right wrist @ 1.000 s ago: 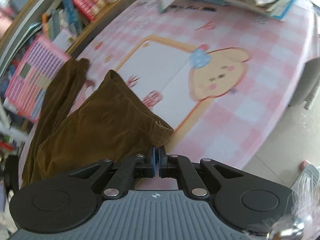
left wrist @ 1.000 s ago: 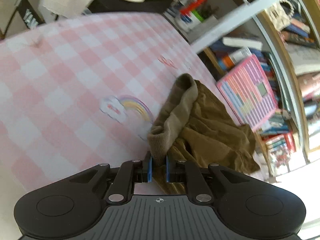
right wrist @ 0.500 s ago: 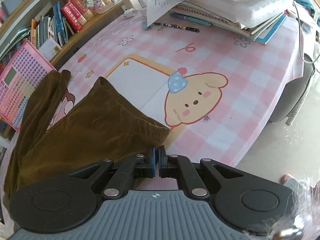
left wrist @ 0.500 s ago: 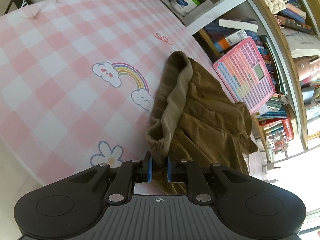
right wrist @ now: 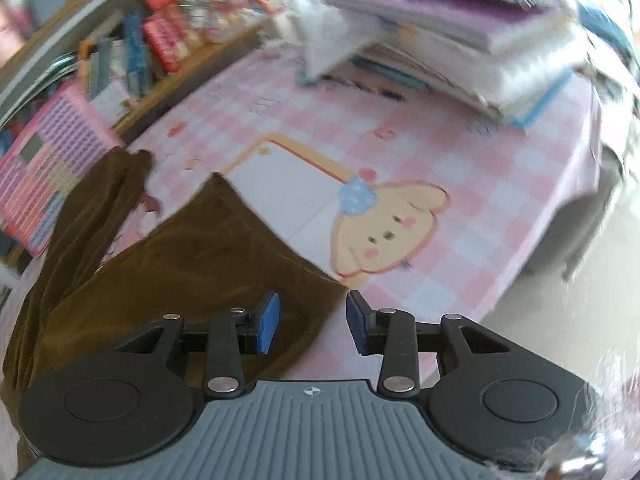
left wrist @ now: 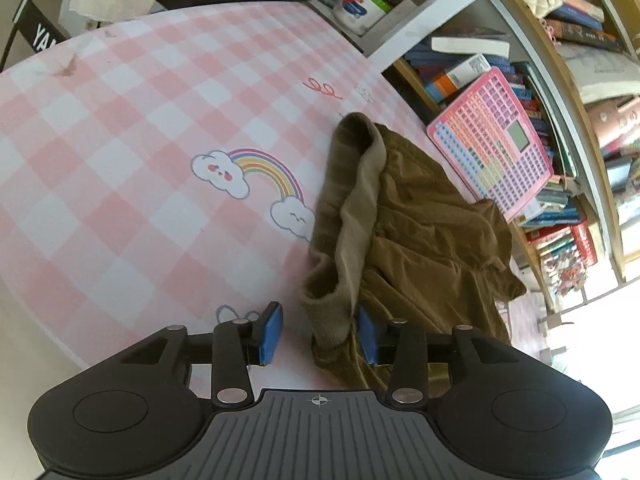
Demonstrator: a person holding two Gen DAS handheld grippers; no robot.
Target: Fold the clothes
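Both grippers have let go since a moment ago: the left gripper point(left wrist: 318, 330), which was pinching the ribbed waistband, and the right gripper point(right wrist: 312, 322), which was pinched shut at the hem corner, now have their jaws apart and opening. The brown trousers point(left wrist: 416, 240) lie crumpled on the pink checked tablecloth point(left wrist: 120, 184), just right of the printed rainbow point(left wrist: 264, 172). In the left wrist view the lighter waistband point(left wrist: 360, 216) stands up in a fold between the blue pads, leaning close against the right one with a clear gap to the left one; neither pad presses it. In the right wrist view, which is blurred, a trouser leg point(right wrist: 192, 256) lies flat, its corner reaching between the spread pads without being squeezed, beside the cartoon puppy point(right wrist: 384, 232) on the cloth. A pink toy tablet point(left wrist: 492, 144) leans against the bookshelf behind the trousers, and a stack of books point(right wrist: 460, 36) sits at the table's far end.
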